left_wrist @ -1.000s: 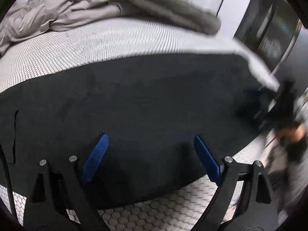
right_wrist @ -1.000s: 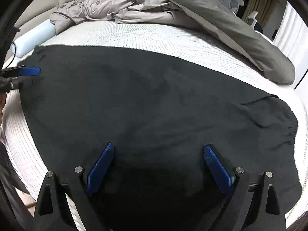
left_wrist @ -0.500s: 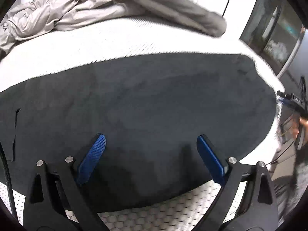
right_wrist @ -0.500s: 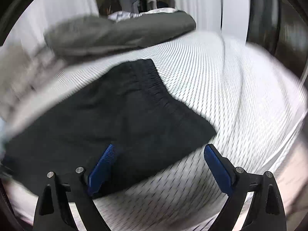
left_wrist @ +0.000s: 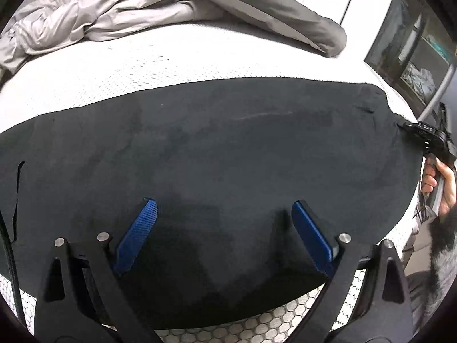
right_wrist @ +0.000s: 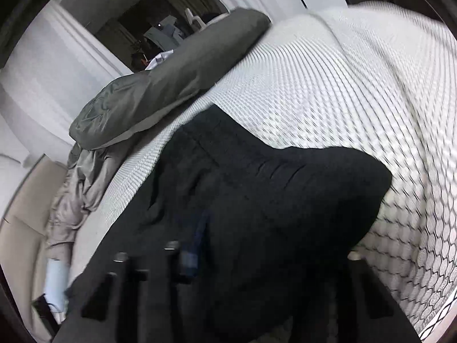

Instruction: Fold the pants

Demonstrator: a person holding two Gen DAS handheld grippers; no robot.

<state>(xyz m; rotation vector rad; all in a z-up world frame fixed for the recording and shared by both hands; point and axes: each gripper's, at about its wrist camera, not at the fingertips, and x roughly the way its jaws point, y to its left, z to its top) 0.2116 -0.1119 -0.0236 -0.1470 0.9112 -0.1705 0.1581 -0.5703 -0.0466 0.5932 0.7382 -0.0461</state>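
Black pants (left_wrist: 228, 154) lie spread flat across the white mesh mattress (left_wrist: 142, 65). My left gripper (left_wrist: 225, 230) is open and empty, its blue pads just above the pants near their front edge. The right gripper shows in the left wrist view at the far right (left_wrist: 405, 125), touching the pants' waistband end. In the blurred right wrist view the waistband end of the pants (right_wrist: 271, 188) lies over my right gripper (right_wrist: 274, 254); one blue pad (right_wrist: 197, 245) shows at the left. The other pad is hidden under the fabric, so its state is unclear.
A crumpled grey duvet (left_wrist: 177, 8) is piled along the far side of the bed, also in the right wrist view (right_wrist: 160, 85). A dark cabinet (left_wrist: 414, 48) stands beyond the bed's right end. A beige headboard (right_wrist: 22, 228) and a light blue pillow (right_wrist: 57, 283) lie at the left.
My right gripper swung to the waistband end and dropped into the fabric, rolling to the side. My left gripper stayed open over the pants, shifting only slightly.
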